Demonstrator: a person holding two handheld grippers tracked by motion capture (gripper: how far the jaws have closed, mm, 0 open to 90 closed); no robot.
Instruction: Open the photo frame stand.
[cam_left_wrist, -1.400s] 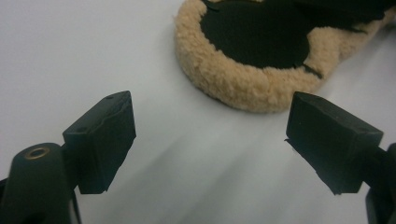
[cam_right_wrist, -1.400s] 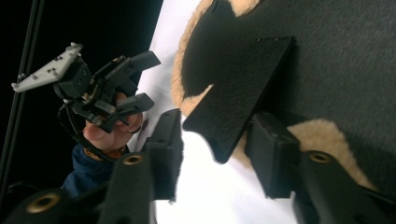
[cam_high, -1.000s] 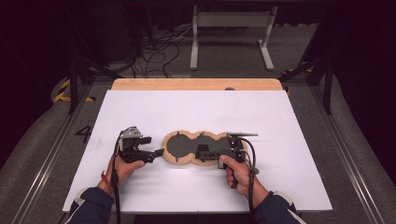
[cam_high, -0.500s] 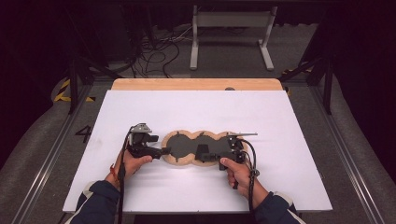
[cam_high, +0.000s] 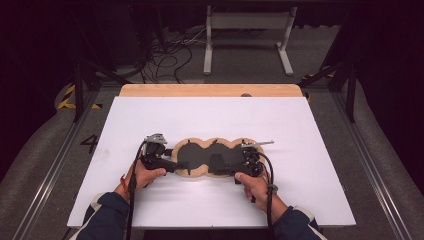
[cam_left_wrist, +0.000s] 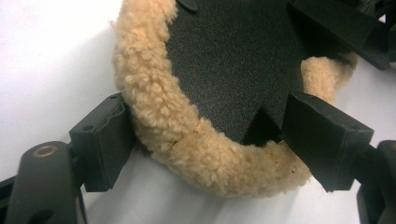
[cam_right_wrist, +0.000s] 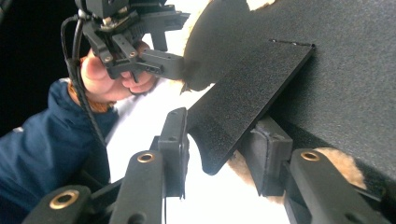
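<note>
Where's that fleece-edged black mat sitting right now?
In the high view, the fleece-edged black mat lies flat near the white table's front middle, between the left gripper and right gripper.

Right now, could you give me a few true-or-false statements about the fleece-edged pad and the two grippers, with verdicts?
1. The fleece-edged pad lies on the white table. True.
2. The left gripper has its fingers on either side of the pad's fleece rim. True.
3. The right gripper is far from the pad. False: its fingers straddle a black flap of the pad.
4. The pad's centre is white. False: it is black, with a tan fleece border.
</note>
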